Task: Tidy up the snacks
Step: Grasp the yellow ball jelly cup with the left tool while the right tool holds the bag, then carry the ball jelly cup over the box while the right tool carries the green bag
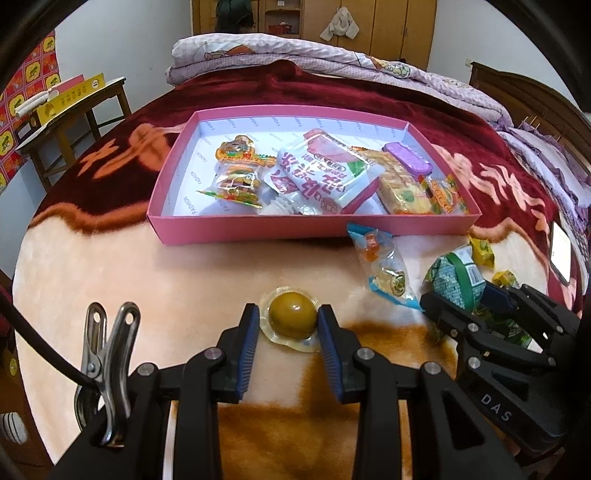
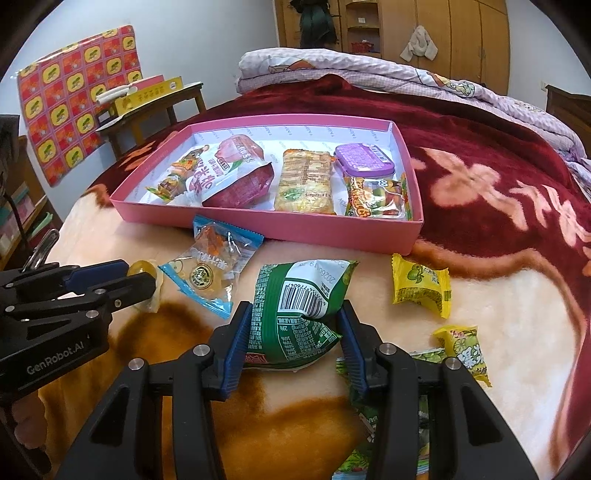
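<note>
Both tools loaded: left tool [image 1: 288,323] clamps the jelly cup [image 1: 292,320], right tool [image 2: 293,332] pinches the green packet [image 2: 299,314]; pink tray [image 1: 314,230] lies straight ahead, w/ left nearer its empty corner.

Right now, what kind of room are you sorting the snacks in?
Most likely a bedroom. The pink box of snacks sits on a bed covered by a plush red blanket, a folded quilt lies at the far end, and wooden wardrobes line the back wall.
</note>
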{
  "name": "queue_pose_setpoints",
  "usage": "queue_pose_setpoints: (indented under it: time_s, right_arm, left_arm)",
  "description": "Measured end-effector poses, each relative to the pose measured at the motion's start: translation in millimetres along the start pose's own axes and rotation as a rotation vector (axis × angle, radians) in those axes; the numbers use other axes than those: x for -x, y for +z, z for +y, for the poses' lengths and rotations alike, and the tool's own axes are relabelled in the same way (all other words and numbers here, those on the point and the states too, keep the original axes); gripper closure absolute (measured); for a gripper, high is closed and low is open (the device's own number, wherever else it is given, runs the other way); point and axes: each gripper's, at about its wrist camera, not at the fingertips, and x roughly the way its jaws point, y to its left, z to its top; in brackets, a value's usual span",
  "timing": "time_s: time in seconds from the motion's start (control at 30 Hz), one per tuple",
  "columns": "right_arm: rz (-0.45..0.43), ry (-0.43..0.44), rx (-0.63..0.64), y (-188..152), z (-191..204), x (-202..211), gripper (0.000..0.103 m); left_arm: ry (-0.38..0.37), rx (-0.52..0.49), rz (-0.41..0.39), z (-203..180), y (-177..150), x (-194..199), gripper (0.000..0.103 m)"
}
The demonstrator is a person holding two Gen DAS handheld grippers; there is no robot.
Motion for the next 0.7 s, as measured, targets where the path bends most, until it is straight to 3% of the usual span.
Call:
queue_pose_setpoints:
  time_s: [0.5, 0.7]
  right_arm:
    - [0.018, 0.08, -0.042, 9.1, 1.8, 10.2, 0.058]
    - [-0.013, 0.105, -0.031, 15.7, 7.2, 24.4, 0.058]
  left_arm:
    - [-0.038, 0.012, -0.017, 0.5, 2.6, 11.2, 0.07]
    - [-0.026, 0.026, -0.037, 2.7, 7.5, 23.3, 0.07]
